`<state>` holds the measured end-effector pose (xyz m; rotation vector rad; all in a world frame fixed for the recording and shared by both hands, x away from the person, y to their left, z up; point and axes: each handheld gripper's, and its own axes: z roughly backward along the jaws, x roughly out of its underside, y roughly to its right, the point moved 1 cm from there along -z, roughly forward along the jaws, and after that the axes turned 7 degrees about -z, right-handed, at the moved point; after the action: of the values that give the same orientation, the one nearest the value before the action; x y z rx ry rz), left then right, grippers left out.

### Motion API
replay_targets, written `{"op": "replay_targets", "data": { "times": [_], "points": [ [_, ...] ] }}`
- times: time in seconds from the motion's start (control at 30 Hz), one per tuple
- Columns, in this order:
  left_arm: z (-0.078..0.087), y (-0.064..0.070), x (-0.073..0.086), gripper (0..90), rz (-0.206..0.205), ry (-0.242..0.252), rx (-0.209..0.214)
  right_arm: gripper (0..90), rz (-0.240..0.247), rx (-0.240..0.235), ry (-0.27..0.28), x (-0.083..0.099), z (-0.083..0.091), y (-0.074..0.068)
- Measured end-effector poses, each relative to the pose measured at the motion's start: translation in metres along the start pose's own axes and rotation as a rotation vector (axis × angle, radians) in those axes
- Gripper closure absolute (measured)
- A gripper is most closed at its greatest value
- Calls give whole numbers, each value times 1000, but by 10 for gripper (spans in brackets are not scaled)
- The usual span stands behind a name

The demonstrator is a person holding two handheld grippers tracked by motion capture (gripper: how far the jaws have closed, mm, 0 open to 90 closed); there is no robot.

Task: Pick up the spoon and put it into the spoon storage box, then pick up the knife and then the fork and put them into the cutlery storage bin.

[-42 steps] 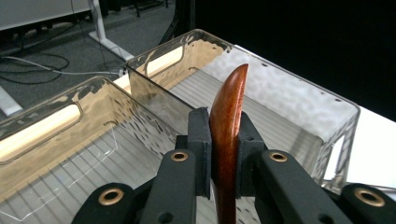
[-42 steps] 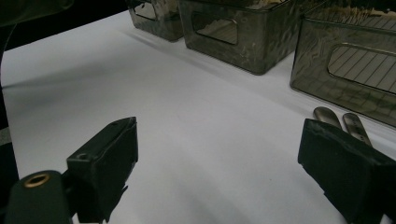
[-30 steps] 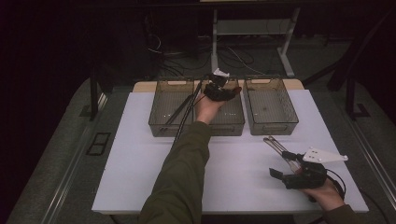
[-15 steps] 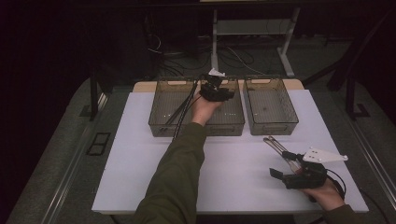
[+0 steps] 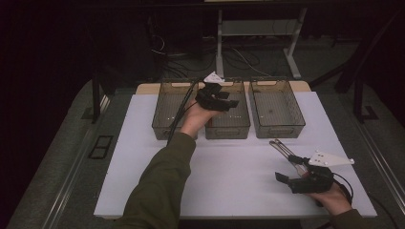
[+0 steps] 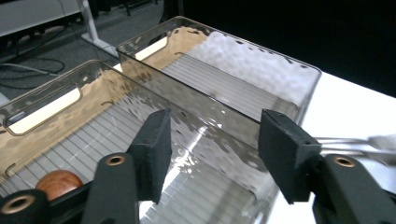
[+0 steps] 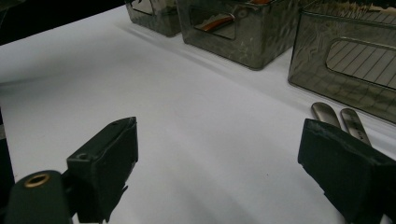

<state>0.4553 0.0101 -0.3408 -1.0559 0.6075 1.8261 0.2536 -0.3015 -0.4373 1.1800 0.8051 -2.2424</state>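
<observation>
High view: three smoky bins stand in a row at the far edge of the white table. The left gripper hovers over the middle bin, forearm stretched forward. The right gripper rests near the front edge, beside metal tongs. The room behind is dark, with cables on the floor.

Left gripper view: jaws apart, nothing between them, above the middle bin's wall; a brown ball lies inside.

Right gripper view: jaws wide apart over bare table, tongs just beside.
</observation>
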Motion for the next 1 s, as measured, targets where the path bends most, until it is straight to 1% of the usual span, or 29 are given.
{"op": "replay_targets", "data": {
  "times": [0.13,0.17,0.2,0.27,0.3,0.43,0.57,0.63,0.7,0.73,0.8,0.83,0.87,0.9,0.93,1.0],
  "points": [
    [11,12,6,394,-34,5,14,112,-1,1,-2,0,0,1],
    [13,16,8,389,-37,6,13,112,-3,1,-2,0,0,1],
    [17,19,11,384,-51,4,18,112,-3,3,-2,0,0,1],
    [21,24,15,366,-52,7,19,112,-3,4,-4,0,0,1],
    [24,26,18,355,-61,4,18,112,0,5,-4,0,-1,1],
    [37,36,27,336,-72,13,22,112,1,3,-8,1,-1,0],
    [49,44,37,293,-77,18,17,112,-3,6,-5,1,0,0],
    [55,48,43,277,-76,25,16,112,-2,6,-8,1,0,0],
    [61,52,50,258,-84,24,20,112,1,5,-8,1,-1,0],
    [63,54,54,251,-80,28,18,112,0,5,-10,1,-2,0],
    [67,57,62,232,-79,29,20,112,1,6,-12,1,-3,1],
    [70,60,67,221,-71,30,19,112,-12,5,-21,1,-2,0],
    [72,62,72,212,-75,33,19,112,-4,7,-14,1,-3,1],
    [75,64,76,201,-68,30,14,112,-9,5,-17,1,-3,0],
    [76,66,81,182,-60,42,8,112,-6,5,-15,1,-3,0],
    [83,69,92,166,-57,49,-3,112,9,7,-12,1,-3,0]
  ]
}}
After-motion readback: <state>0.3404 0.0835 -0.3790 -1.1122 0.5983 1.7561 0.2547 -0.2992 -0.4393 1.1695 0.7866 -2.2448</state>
